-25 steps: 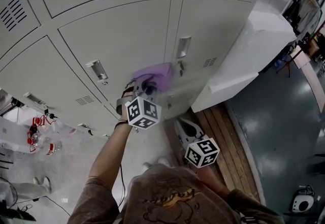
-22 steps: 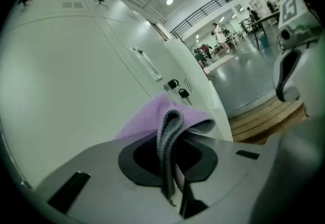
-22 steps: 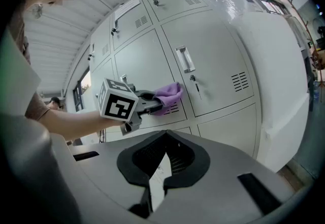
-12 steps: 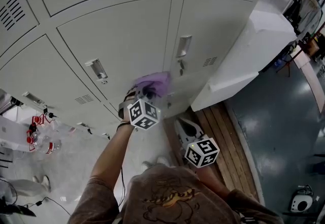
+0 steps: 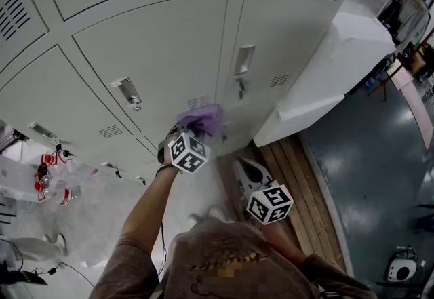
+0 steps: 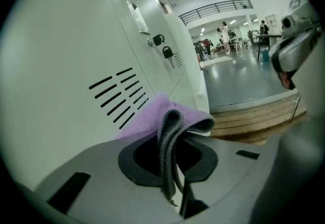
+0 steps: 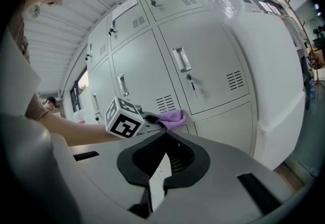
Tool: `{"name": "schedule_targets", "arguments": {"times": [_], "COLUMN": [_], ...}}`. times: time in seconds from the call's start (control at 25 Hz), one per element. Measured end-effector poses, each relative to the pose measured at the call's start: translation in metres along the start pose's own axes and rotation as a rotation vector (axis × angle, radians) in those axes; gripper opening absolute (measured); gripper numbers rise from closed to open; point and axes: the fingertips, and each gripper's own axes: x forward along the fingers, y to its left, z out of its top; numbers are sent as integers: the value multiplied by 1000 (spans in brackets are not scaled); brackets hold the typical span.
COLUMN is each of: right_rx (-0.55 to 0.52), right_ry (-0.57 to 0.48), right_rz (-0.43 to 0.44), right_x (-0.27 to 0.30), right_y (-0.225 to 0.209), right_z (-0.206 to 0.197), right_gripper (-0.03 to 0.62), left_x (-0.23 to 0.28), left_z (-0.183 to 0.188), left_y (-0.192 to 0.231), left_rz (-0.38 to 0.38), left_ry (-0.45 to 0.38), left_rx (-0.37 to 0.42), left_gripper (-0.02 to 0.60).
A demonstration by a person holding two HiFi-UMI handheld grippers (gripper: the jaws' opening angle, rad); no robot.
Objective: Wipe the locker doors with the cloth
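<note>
A purple cloth (image 5: 202, 118) is pressed flat against the grey locker door (image 5: 156, 47), just under its vent slots (image 5: 198, 101). My left gripper (image 5: 196, 128) is shut on the cloth, arm stretched toward the door. In the left gripper view the cloth (image 6: 161, 116) bunches out of the jaws beside the vent slots (image 6: 119, 97). My right gripper (image 5: 244, 170) hangs lower, close to the body and away from the lockers, jaws together with nothing in them. The right gripper view shows the left gripper (image 7: 152, 120) and the cloth (image 7: 172, 116) on the door.
A handle with a hanging lock (image 5: 243, 67) is on the neighbouring door to the right. A white wrapped block (image 5: 339, 67) stands right of the lockers over a wooden platform (image 5: 298, 182). Several bottles (image 5: 54, 186) lie on the floor at left.
The left gripper has slid the cloth down and slightly left along the door, from beside the lock to under the vent slots. The right gripper has stayed put.
</note>
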Motion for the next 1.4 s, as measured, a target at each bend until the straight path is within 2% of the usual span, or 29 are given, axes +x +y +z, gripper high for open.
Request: {"name": "schedule_targets", "arguments": {"times": [0.24, 0.68, 0.84, 1.16, 1.4], "right_rx": [0, -14, -28, -67, -117], "right_ry": [2, -13, -23, -34, -39], "right_rz": [13, 34, 60, 131, 202], "right_x": [2, -1, -1, 5, 14], "right_y": [4, 10, 19, 44, 72], "right_z": [-1, 6, 12, 24, 28], "right_gripper": [-3, -3, -3, -3, -3], "left_x": [-12, -90, -128, -197, -235], "left_z": [2, 41, 50, 41, 8], "left_y": [-7, -4, 0, 13, 16], "left_rz": [-31, -9, 5, 97, 179], "left_ry": [-23, -221, -292, -370, -405], "left_rx": [-51, -205, -284, -423, -539], "left_gripper": [43, 43, 43, 43, 43]}}
